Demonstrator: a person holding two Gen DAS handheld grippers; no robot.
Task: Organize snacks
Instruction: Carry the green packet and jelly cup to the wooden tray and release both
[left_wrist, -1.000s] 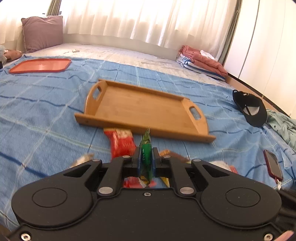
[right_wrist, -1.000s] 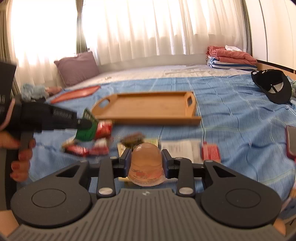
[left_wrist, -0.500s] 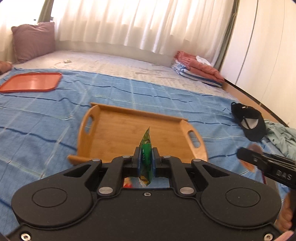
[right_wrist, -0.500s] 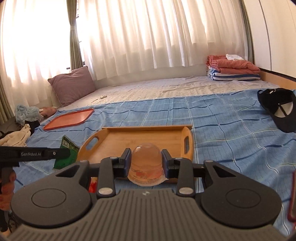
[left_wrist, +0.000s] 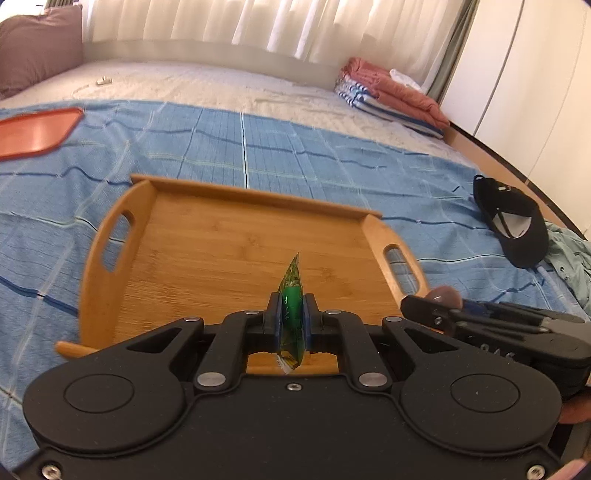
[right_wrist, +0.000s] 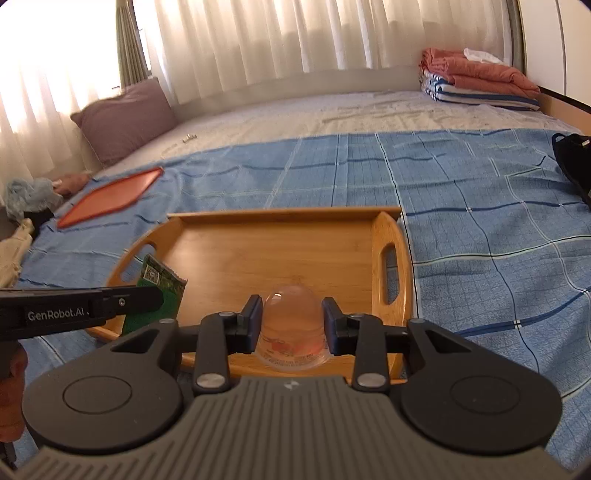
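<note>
My left gripper (left_wrist: 290, 314) is shut on a green snack packet (left_wrist: 291, 295), held edge-on over the near part of the wooden tray (left_wrist: 221, 236). My right gripper (right_wrist: 291, 319) is shut on a clear dome-shaped jelly cup (right_wrist: 290, 325), above the near right part of the same tray (right_wrist: 258, 251). The tray's floor is bare in both views. The left gripper (right_wrist: 142, 295) and its green packet (right_wrist: 159, 284) show at the left of the right wrist view, over the tray's left handle. The right gripper (left_wrist: 439, 310) shows at the right of the left wrist view.
The tray lies on a blue checked blanket (left_wrist: 258, 147) on a bed. An orange flat tray (left_wrist: 33, 133) lies far left. A black cap (left_wrist: 513, 229) lies right. Folded towels (left_wrist: 388, 96) and a purple pillow (right_wrist: 125, 118) sit at the back.
Both grippers have moved forward and up from the loose snacks to above the wooden tray, each keeping its snack. The loose snacks have dropped out of view.
</note>
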